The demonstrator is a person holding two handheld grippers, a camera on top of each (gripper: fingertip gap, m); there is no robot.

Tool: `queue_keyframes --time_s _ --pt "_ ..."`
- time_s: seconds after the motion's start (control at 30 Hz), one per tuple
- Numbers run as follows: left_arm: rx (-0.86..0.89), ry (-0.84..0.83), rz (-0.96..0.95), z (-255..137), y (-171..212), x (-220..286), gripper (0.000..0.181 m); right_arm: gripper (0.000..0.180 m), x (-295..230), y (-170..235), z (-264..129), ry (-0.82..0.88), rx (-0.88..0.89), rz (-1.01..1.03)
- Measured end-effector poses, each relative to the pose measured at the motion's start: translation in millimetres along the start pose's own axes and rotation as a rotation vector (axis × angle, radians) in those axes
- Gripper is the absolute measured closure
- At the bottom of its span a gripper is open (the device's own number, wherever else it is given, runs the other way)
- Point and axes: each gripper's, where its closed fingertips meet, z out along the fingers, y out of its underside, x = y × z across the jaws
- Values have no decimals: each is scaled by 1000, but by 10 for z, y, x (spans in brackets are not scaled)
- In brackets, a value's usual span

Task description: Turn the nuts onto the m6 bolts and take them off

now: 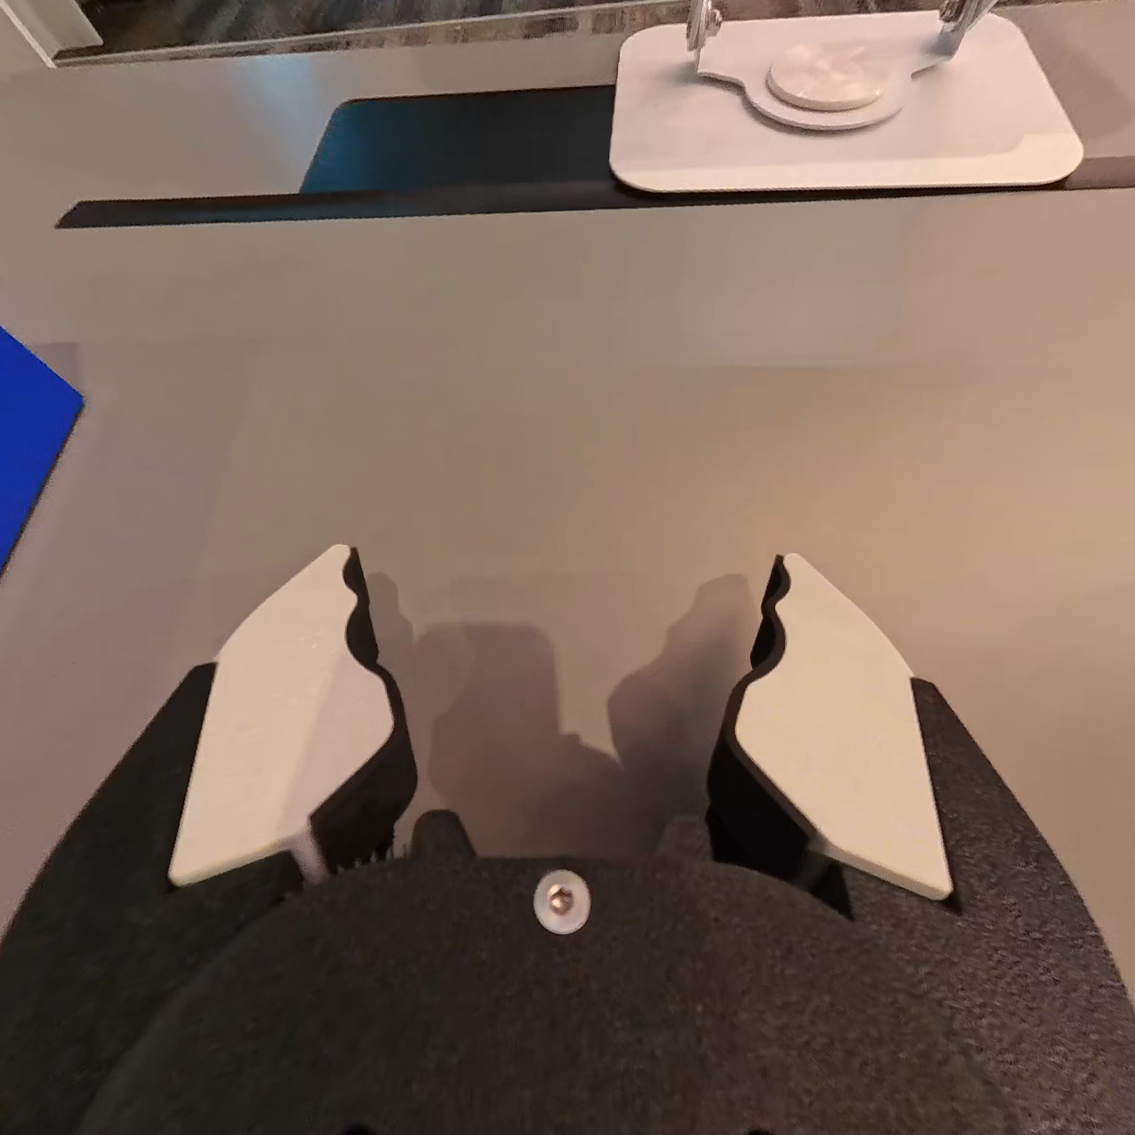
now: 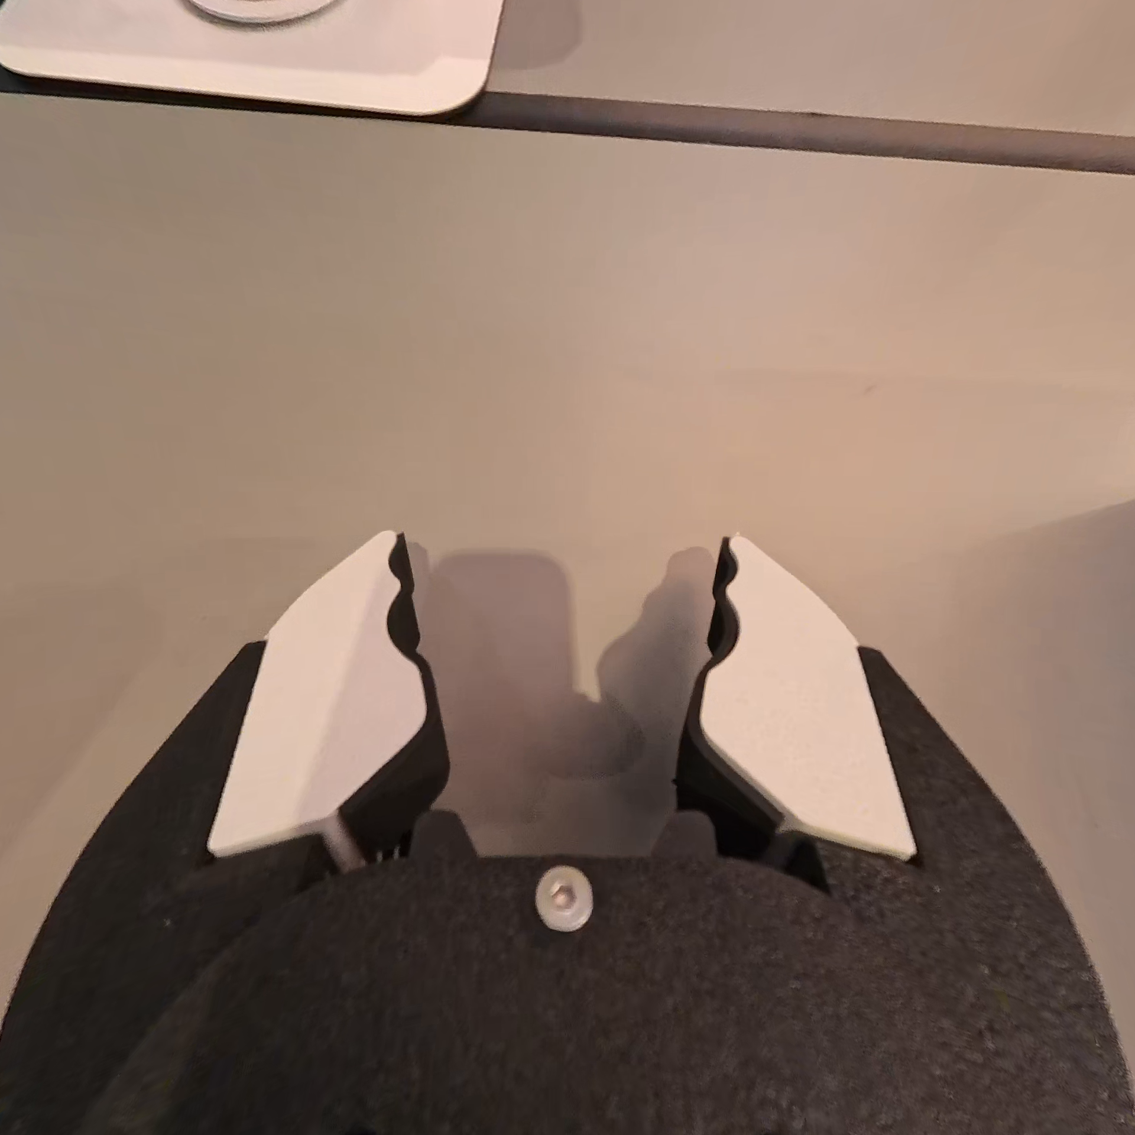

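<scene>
No nut or bolt shows in either view. My left gripper is open and empty, its white fingers with black pads spread wide above the bare grey table. My right gripper is also open and empty over the same grey table, a little less wide. Each gripper's shadow falls on the table between its fingers.
A white rounded stand base with a round disc and metal legs sits at the far right of the table; its corner shows in the right wrist view. A dark strip crosses the table. A blue sheet lies at the left edge.
</scene>
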Motion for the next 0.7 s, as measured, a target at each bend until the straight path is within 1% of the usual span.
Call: queue_keyframes --time_s 0.2,0.37,0.47,0.6,0.7 --pt "-107 -1 0 50 148 86 57 84 62 110 79 -5 -46 32" --pt "-200 10 -42 87 276 101 53 85 80 136 100 2 -58 26" --pt "-223 31 -75 94 310 108 51 85 87 139 106 14 -61 17" --pt "-225 43 -65 94 316 124 49 85 92 138 108 15 -60 19" --pt "-234 73 -41 99 325 175 42 84 99 138 110 19 -59 24"
